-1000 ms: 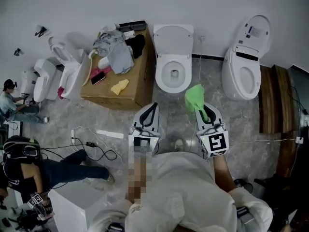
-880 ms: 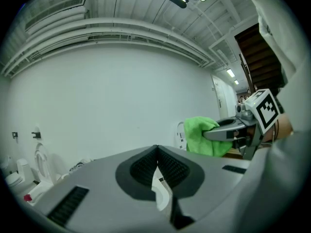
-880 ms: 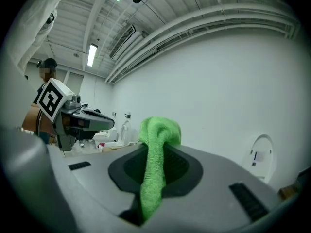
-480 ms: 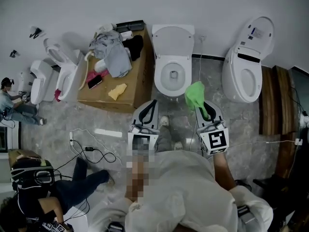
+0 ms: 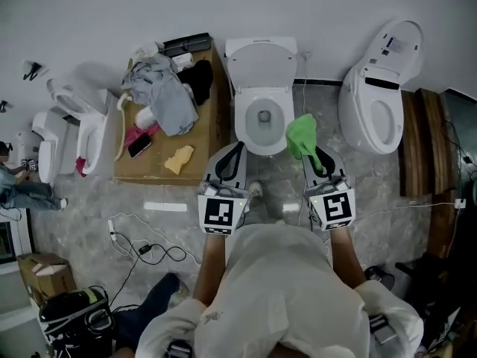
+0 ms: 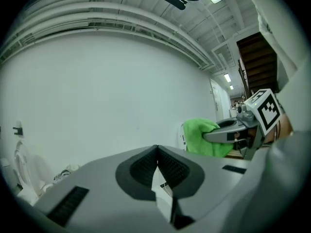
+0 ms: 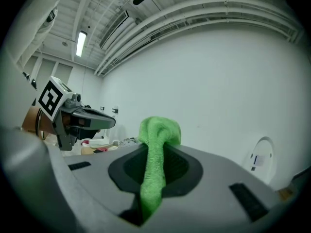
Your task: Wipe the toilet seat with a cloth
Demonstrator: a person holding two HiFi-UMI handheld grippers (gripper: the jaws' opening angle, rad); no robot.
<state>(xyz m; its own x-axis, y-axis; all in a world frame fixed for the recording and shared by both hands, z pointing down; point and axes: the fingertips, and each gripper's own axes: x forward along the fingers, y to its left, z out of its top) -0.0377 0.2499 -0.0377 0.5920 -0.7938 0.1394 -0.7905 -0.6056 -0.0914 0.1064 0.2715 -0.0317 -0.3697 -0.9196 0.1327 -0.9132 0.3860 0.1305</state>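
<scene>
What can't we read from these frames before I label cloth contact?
- Contact: the head view looks from above, so how high the green cloth hangs over the toilet seat cannot be judged.
- Toilet seat: in neither gripper view; both face the wall.
- Dirt on the seat: head view, too small.
- Floor under the person: head view, hidden by the torso.
</scene>
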